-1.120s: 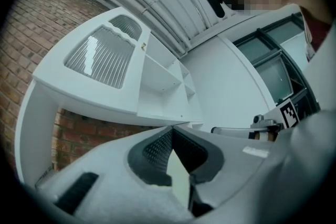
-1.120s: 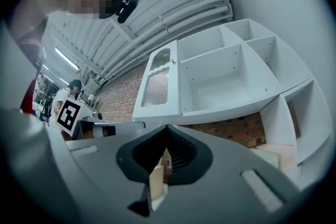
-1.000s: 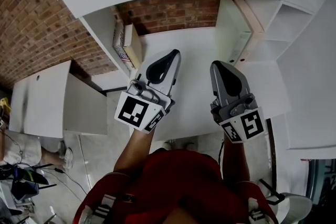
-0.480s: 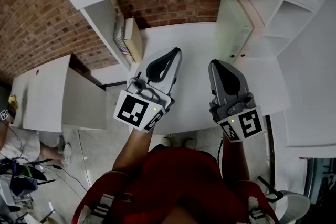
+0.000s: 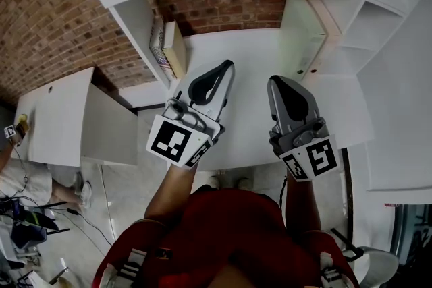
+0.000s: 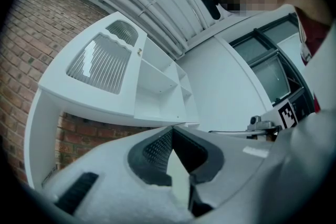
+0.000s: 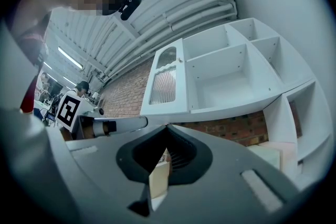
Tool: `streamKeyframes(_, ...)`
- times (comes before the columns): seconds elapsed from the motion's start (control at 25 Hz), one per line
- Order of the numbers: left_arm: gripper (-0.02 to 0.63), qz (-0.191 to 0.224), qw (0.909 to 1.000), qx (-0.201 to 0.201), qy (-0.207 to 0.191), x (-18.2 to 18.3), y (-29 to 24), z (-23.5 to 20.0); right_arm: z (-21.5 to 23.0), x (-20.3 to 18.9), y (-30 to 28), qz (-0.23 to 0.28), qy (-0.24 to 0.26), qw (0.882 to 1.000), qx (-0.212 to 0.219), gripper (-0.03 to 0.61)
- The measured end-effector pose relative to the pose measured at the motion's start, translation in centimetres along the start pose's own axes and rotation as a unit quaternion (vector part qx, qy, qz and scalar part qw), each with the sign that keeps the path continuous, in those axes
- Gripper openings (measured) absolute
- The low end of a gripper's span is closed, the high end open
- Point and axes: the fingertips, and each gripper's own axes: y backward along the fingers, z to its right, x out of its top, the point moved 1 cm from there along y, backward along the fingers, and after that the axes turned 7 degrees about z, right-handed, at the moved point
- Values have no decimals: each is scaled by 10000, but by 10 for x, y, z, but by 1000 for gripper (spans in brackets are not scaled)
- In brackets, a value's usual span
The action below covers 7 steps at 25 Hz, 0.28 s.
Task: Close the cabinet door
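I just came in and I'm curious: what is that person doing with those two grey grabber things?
A person in a red top holds a gripper in each hand over a white counter. The left gripper and the right gripper are both shut and hold nothing. A white cabinet door stands open ahead of the right one; neither gripper touches it.

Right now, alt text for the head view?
Left gripper and right gripper hover side by side over a white counter, fingers shut and empty. An open cabinet door stands ahead on the right, brick wall behind.
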Motion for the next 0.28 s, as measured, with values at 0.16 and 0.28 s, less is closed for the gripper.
streamKeyframes(0.16,2,-6,10000,-4,-26,-2,1,3,0,-2,2,7,-10,10000,23,12)
streamKeyframes(0.28,2,-7,10000,1,-36,-2,1,4,0,-3,3,3,-13,10000,24,12)
